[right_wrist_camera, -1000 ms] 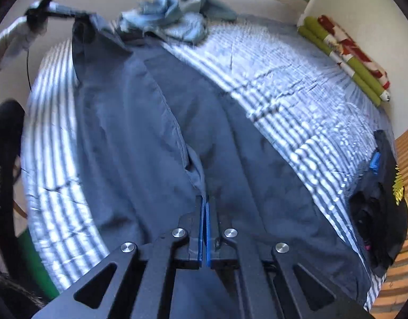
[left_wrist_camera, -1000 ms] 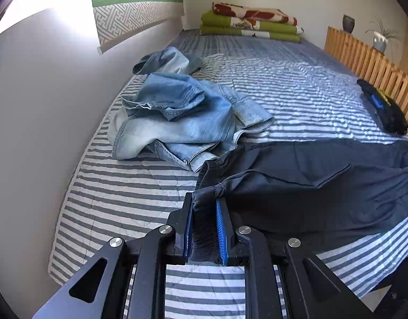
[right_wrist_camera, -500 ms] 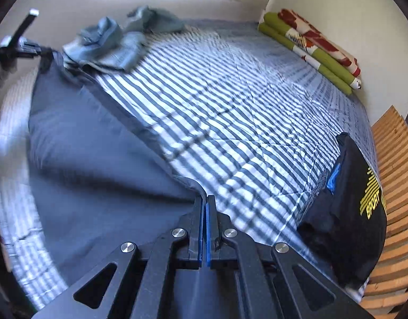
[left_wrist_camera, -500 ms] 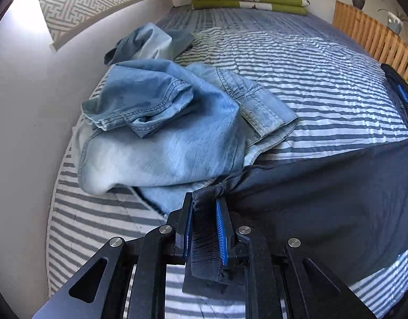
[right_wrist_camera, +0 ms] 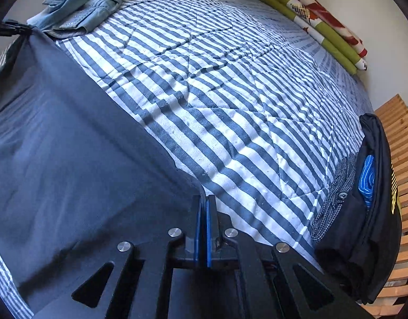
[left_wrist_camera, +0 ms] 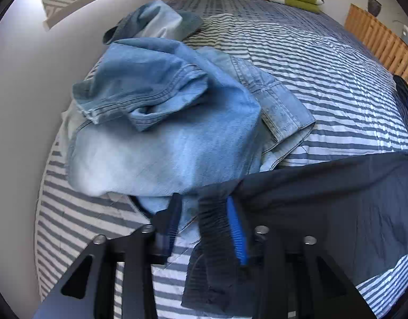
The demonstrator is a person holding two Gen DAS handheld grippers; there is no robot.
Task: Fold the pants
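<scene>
Now the left gripper (left_wrist_camera: 204,226) fingers have just been opening around the dark pants' (left_wrist_camera: 323,207) waistband on the bed's (left_wrist_camera: 310,66) near edge, while the right gripper (right_wrist_camera: 205,226) clamps the hem, so the stretched-out pants are being laid down.

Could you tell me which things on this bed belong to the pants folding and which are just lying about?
In the job:
dark pants
left hand-held gripper, jaws just opened
right hand-held gripper, shut on the pants' edge

Lying about:
jeans
folded blanket
black clothes
striped cover
</scene>
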